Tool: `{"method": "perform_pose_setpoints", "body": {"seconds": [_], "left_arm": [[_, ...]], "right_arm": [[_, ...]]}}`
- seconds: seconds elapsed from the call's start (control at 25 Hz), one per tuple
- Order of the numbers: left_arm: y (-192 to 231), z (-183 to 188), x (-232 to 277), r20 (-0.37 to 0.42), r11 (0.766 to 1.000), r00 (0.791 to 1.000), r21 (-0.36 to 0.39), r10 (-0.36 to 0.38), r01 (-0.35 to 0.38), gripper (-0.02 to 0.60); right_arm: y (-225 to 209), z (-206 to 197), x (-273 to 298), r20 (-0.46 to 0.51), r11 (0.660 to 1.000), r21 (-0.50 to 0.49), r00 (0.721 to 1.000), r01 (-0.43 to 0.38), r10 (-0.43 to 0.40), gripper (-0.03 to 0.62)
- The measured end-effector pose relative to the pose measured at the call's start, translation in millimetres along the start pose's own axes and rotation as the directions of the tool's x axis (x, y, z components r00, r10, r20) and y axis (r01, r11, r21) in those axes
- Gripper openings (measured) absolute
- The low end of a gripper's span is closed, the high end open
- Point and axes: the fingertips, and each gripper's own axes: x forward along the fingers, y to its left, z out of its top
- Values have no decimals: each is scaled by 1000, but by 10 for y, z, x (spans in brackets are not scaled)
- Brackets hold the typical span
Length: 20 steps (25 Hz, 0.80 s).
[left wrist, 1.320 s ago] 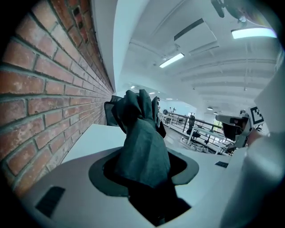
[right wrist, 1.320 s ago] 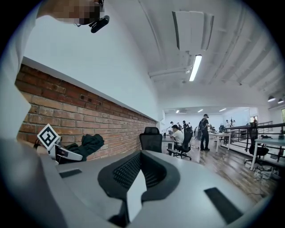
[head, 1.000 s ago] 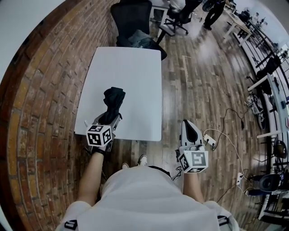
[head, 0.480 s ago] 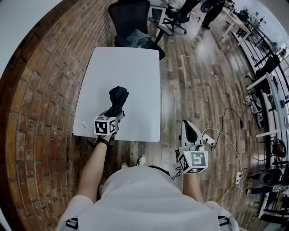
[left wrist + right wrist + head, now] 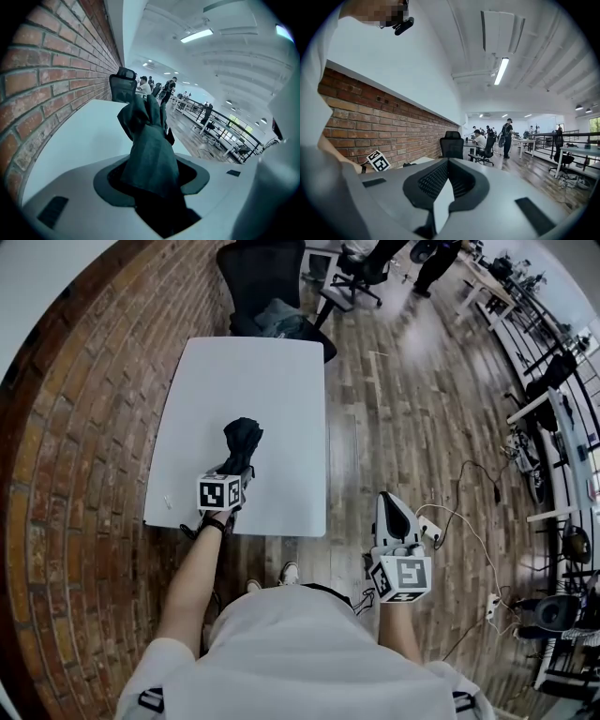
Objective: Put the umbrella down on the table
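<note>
My left gripper [image 5: 240,476] is pinching the folded umbrella [image 5: 242,440] by its near end, just left of the middle of the head view. The umbrella juts up and away from the jaws over the near half of the white table [image 5: 272,371]. I cannot tell whether its far end touches the top.

It is a compact black umbrella with the canopy collapsed but not strapped tight. In the left gripper view the fabric is narrow and smooth where the jaws clamp it. Above that it spreads into loose, creased folds that bunch and flare at the far tip.

My right gripper [image 5: 390,504] hangs at the lower right of the head view, off the table's near right corner and over the wood plank floor [image 5: 403,418]. Its jaws are pressed together at the tips with nothing between them.

A black office chair [image 5: 267,277] stands at the table's far edge at the top of the frame, and the brick wall [image 5: 84,446] runs down the left.
</note>
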Motion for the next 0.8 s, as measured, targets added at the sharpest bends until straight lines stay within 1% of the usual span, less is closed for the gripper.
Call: {"method": "perform_pose_setpoints", "body": {"seconds": [0.2, 0.36, 0.52, 0.8], "left_arm": [[76, 14, 151, -22, 1000, 999, 10, 26, -25, 233], [123, 1, 252, -46, 999, 998, -17, 34, -34, 233], [148, -22, 353, -64, 999, 997, -28, 36, -37, 233], [189, -75, 496, -104, 999, 993, -8, 53, -54, 235]], "right_arm": [[-99, -37, -27, -10, 1000, 1, 1000, 22, -22, 20], [-151, -40, -14, -15, 1000, 1, 1000, 24, -24, 20], [-170, -48, 10, -19, 1000, 2, 1000, 24, -24, 20], [-230, -76, 27, -25, 1000, 1, 999, 29, -29, 20]]}}
